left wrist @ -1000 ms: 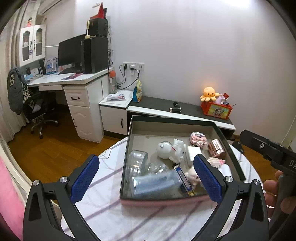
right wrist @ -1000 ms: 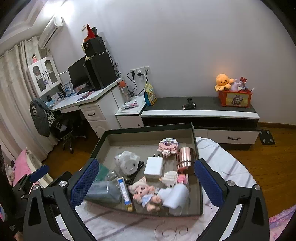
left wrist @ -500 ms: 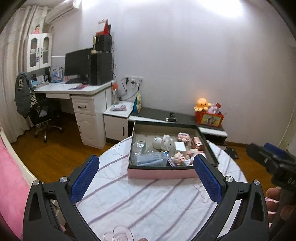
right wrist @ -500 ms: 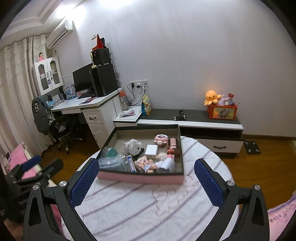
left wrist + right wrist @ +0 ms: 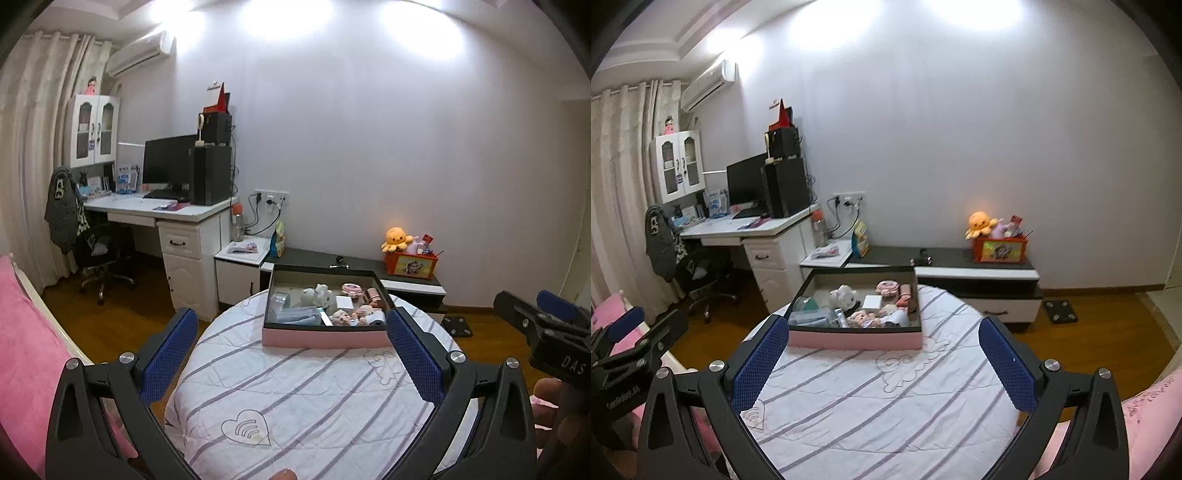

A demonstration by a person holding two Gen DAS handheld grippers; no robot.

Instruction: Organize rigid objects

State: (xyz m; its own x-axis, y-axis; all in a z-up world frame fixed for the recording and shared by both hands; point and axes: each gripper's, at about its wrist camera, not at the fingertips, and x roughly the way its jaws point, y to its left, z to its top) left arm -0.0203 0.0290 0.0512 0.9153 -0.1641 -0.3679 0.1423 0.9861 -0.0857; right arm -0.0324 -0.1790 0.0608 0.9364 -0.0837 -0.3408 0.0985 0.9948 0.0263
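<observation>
A pink-sided box (image 5: 325,338) with a dark rim sits at the far side of a round table (image 5: 295,406) covered in a striped white cloth. It holds several small items: a white toy (image 5: 317,294), a white charger block (image 5: 344,302), a doll (image 5: 341,316) and a clear container (image 5: 279,301). The box also shows in the right wrist view (image 5: 855,339). My left gripper (image 5: 291,354) is open and empty, well back from the box. My right gripper (image 5: 884,360) is open and empty too, also short of the box.
A white desk (image 5: 162,212) with a monitor stands at the left, with an office chair (image 5: 99,254). A low dark cabinet (image 5: 369,269) carries an orange box with plush toys (image 5: 410,258). A pink bed (image 5: 22,350) lies at the left. A scale (image 5: 1060,310) lies on the floor.
Both grippers have pulled back and up from directly over the box, so the box now looks small and far. Both stay open and empty.
</observation>
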